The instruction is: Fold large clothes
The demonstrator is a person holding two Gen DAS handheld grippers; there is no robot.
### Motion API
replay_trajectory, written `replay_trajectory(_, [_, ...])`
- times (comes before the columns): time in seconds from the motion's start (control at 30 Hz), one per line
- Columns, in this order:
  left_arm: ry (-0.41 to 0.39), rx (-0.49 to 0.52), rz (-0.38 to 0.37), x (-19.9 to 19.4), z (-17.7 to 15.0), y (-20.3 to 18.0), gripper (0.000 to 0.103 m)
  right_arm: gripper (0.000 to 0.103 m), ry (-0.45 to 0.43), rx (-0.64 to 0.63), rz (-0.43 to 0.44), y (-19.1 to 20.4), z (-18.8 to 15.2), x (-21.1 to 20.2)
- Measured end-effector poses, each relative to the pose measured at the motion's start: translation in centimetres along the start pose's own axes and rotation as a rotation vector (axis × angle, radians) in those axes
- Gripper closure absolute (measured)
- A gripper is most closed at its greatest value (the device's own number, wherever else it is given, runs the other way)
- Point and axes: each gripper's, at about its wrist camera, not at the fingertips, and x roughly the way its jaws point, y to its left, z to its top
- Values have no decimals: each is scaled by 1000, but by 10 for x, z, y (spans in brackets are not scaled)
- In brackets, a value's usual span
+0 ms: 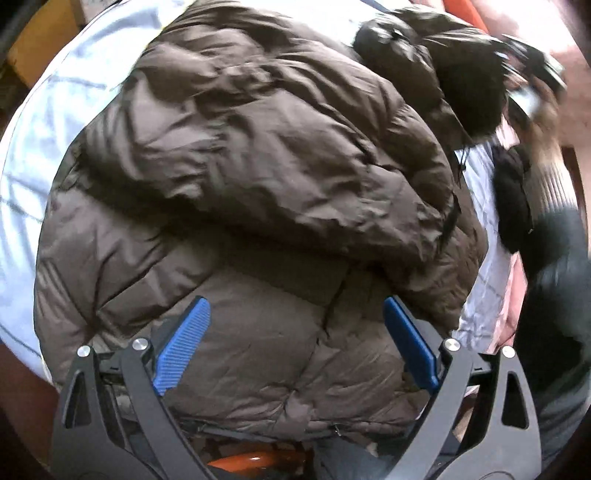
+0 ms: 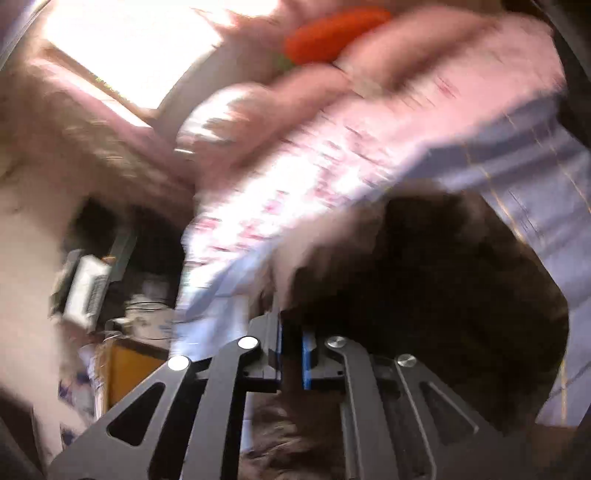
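A brown puffer jacket (image 1: 258,147) lies bunched on a pale blue sheet (image 1: 33,155), with one padded part folded over the body. Its dark furry hood (image 1: 469,85) is at the upper right. My left gripper (image 1: 297,332) hangs open just over the jacket's near hem, blue pads wide apart, nothing pinched. In the right wrist view, which is smeared by motion, my right gripper (image 2: 293,332) has its pads almost together on a thin strip of the jacket's dark fabric (image 2: 443,288). The right tool also shows as a blur (image 1: 532,81) beside the hood.
A pink patterned quilt (image 2: 369,129) lies past the blue sheet (image 2: 535,184), with an orange object (image 2: 332,33) on it. A black fuzzy piece (image 1: 513,199) and a person's dark sleeve (image 1: 554,295) are at the right. A yellow box (image 2: 125,373) stands off the bed.
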Motion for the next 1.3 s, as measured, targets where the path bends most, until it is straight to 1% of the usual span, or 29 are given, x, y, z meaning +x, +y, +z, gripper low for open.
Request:
replay_trajectory(0.07, [-37, -29, -11, -13, -4, 9, 7, 97, -34, -50, 79, 25, -15, -35])
replay_trajectory(0.1, [-68, -34, -2, -20, -6, 12, 7, 97, -42, -76, 99, 35, -24, -50])
replay_trajectory(0.17, [-138, -45, 29, -36, -10, 18, 7, 98, -50, -150, 173, 64, -53, -101])
replay_trajectory(0.2, [-159, -53, 28, -42, -11, 21, 7, 98, -45, -198, 217, 81, -74, -133])
replay_trajectory(0.3, [-234, -106, 28, -63, -15, 34, 7, 98, -20, -320, 297, 114, -133, -205])
replay_trajectory(0.37, [-281, -128, 35, -74, -17, 41, 7, 98, 12, -439, 331, 128, -193, -259])
replay_trajectory(0.4, [-301, -131, 42, -79, -18, 43, 7, 98, 29, -468, 336, 128, -215, -274])
replay_trajectory(0.47, [-343, -131, 49, -87, -18, 45, 7, 98, 96, -514, 326, 119, -281, -302])
replay_trajectory(0.5, [-364, -122, 49, -90, -18, 44, 6, 98, 129, -526, 311, 113, -304, -305])
replay_trajectory(0.57, [-401, -76, 58, -94, -16, 34, 6, 98, 233, -538, 246, 91, -360, -301])
replay_trajectory(0.63, [-426, -15, 50, -93, -17, 20, 6, 93, 333, -507, 183, 66, -396, -282])
replay_trajectory(0.67, [-432, 27, 38, -90, -17, 9, 6, 85, 367, -494, 124, 53, -409, -271])
replay_trajectory(0.7, [-432, 66, 32, -86, -17, -1, 6, 57, 382, -485, 77, 45, -417, -265])
replay_trajectory(0.73, [-430, 97, 29, -82, -18, -8, 6, 38, 387, -488, 44, 41, -419, -260])
replay_trajectory(0.77, [-428, 143, 31, -77, -19, -19, 6, 15, 380, -504, 11, 39, -423, -259])
replay_trajectory(0.8, [-431, 188, 39, -72, -19, -29, 6, 8, 356, -525, -1, 38, -425, -261])
replay_trajectory(0.87, [-457, 250, 54, -67, -19, -45, 6, 7, 328, -617, -17, 43, -428, -267])
replay_trajectory(0.9, [-501, 274, 54, -69, -19, -54, 6, 7, 358, -674, -22, 45, -428, -268])
replay_trajectory(0.93, [-577, 294, 34, -76, -20, -63, 6, 9, 402, -714, -10, 46, -423, -266])
replay_trajectory(0.97, [-649, 323, 5, -84, -21, -72, 6, 18, 448, -743, 24, 51, -413, -270])
replay_trajectory(1.0, [-723, 373, -12, -92, -23, -83, 6, 25, 455, -749, 66, 57, -401, -281])
replay_trajectory(1.03, [-792, 429, 9, -98, -26, -96, 6, 26, 432, -750, 113, 63, -389, -296])
replay_trajectory(1.07, [-853, 485, 75, -100, -27, -116, 6, 26, 360, -739, 176, 70, -368, -318])
replay_trajectory(1.1, [-863, 516, 99, -97, -25, -128, 6, 26, 276, -713, 210, 70, -348, -335])
replay_trajectory(1.13, [-843, 542, 93, -92, -23, -138, 6, 26, 207, -673, 227, 67, -331, -351])
replay_trajectory(1.2, [-742, 560, 82, -68, -14, -150, 6, 26, 100, -590, 227, 58, -300, -368])
replay_trajectory(1.23, [-686, 570, 85, -54, -11, -151, 6, 26, 74, -566, 220, 53, -291, -373])
replay_trajectory(1.27, [-606, 592, 103, -36, -8, -151, 6, 26, 71, -537, 220, 46, -280, -376])
replay_trajectory(1.3, [-553, 606, 131, -22, -6, -150, 6, 26, 81, -517, 229, 40, -273, -379])
